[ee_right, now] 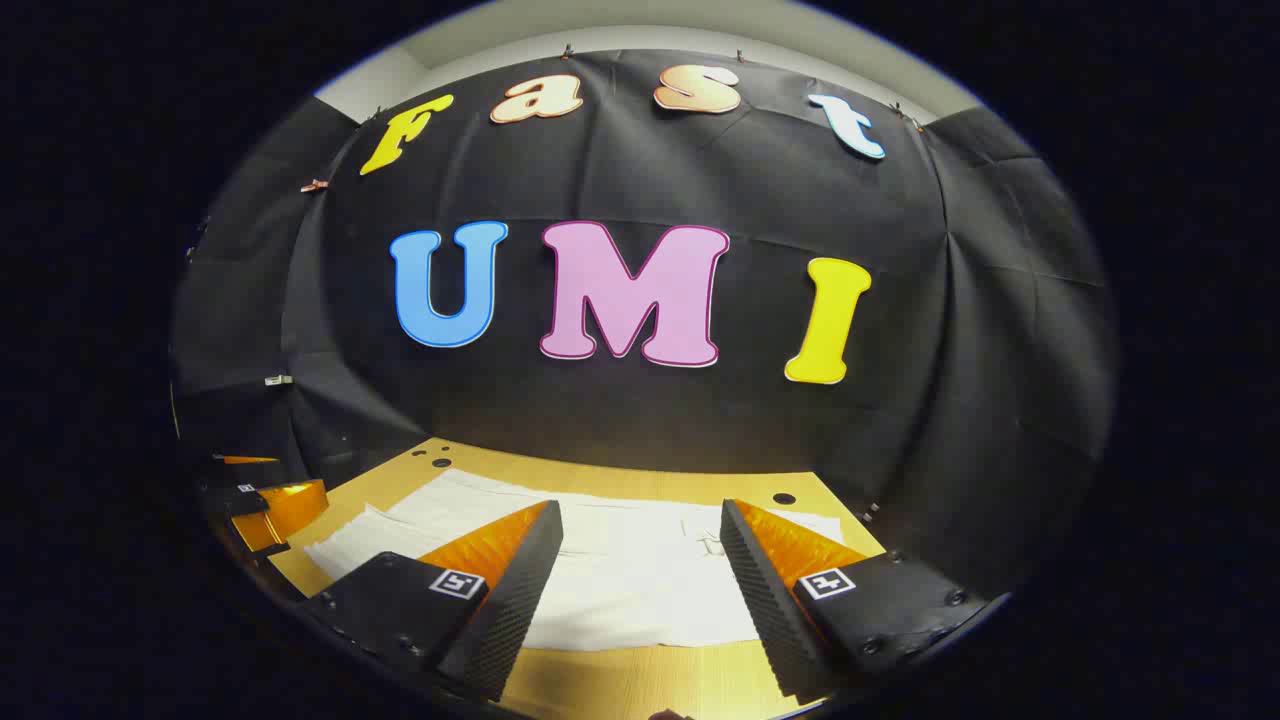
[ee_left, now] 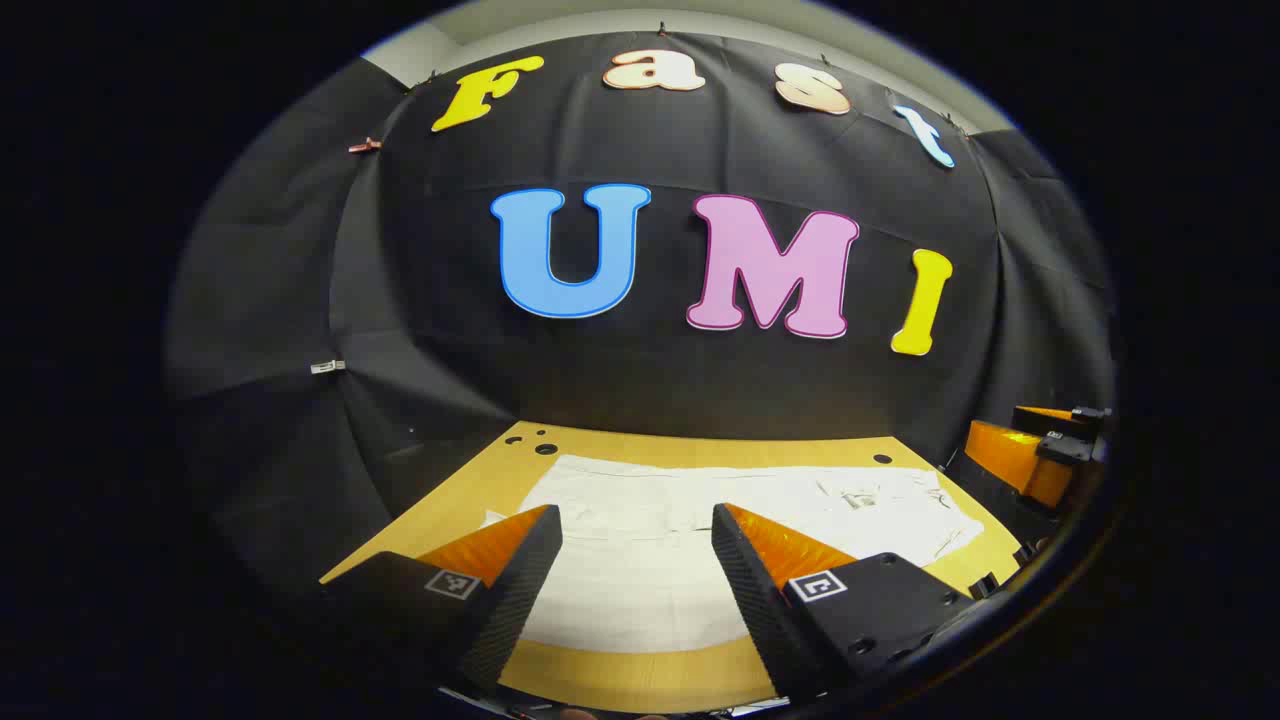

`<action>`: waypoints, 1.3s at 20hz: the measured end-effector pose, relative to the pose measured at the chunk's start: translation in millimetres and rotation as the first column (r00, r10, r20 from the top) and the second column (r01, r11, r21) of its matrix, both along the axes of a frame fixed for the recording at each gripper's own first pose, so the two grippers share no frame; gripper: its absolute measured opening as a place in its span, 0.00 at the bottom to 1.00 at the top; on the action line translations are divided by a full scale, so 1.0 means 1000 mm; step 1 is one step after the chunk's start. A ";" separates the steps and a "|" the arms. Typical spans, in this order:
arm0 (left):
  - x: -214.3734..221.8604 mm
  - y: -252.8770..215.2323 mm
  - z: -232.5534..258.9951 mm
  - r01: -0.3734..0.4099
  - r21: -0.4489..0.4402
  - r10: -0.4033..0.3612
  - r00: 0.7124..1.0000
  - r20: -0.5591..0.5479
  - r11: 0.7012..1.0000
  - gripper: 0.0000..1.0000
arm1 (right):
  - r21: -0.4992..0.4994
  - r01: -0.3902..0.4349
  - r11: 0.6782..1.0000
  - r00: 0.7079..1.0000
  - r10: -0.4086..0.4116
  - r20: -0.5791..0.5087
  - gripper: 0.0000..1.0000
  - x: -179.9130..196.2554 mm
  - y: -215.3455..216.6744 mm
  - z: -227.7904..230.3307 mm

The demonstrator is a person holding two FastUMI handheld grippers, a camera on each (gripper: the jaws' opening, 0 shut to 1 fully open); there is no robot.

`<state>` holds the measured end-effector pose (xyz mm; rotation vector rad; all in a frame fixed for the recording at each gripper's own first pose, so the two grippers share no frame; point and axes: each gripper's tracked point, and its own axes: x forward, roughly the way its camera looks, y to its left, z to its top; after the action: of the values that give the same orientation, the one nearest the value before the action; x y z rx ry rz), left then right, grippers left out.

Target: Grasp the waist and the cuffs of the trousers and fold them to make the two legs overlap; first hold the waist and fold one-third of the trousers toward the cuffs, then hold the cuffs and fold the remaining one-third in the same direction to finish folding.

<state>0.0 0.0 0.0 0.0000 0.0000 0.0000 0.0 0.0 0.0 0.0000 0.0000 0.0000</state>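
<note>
Trousers [ee_left: 700,540] lie flat and white on the wooden surface [ee_left: 470,490], long axis running crosswise ahead of both tongs. Left tongs [ee_left: 636,545] and right tongs [ee_right: 640,545] hover above the near edge, each spread apart and empty, about equally near.

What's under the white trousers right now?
The trousers lie flat on the wooden table, whose bare top shows around them. Anything beneath the cloth is covered.

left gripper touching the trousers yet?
Cannot tell. Left gripper view: left gripper is open over the white trousers, fingers overlapping the cloth in the picture, but height above it is unclear.
</note>
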 end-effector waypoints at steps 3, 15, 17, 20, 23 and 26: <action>0.010 -0.015 0.001 0.017 0.016 -0.017 1.000 0.000 1.000 0.96 | 0.007 0.009 1.000 1.000 -0.009 -0.006 0.98 0.004 -0.013 -0.005; 0.034 -0.032 -0.002 0.025 0.048 -0.025 0.999 -0.021 0.999 0.96 | 0.065 0.026 0.998 0.999 -0.023 -0.046 0.98 0.033 -0.034 -0.014; 0.036 -0.031 -0.001 0.022 0.053 -0.021 1.000 -0.022 0.998 0.96 | 0.050 0.014 0.999 0.999 -0.012 -0.043 0.98 0.035 -0.031 -0.014; 0.041 -0.031 0.005 0.028 0.061 -0.027 1.000 -0.009 0.998 0.92 | 0.046 -0.004 0.999 0.999 0.006 -0.052 0.98 0.038 -0.031 -0.016; 0.042 -0.036 0.011 0.046 0.071 -0.047 0.999 0.011 0.996 0.96 | 0.030 -0.023 0.999 0.997 0.025 -0.066 0.98 0.037 -0.037 -0.023; 0.045 -0.038 0.020 0.042 0.087 -0.044 0.999 0.025 0.995 0.96 | 0.007 -0.004 1.000 0.996 0.004 -0.085 0.98 0.040 -0.054 -0.030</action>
<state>45.3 -37.8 19.6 0.0866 -0.0269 -0.0433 40.4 -53.8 -29.9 0.0071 0.0851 0.0038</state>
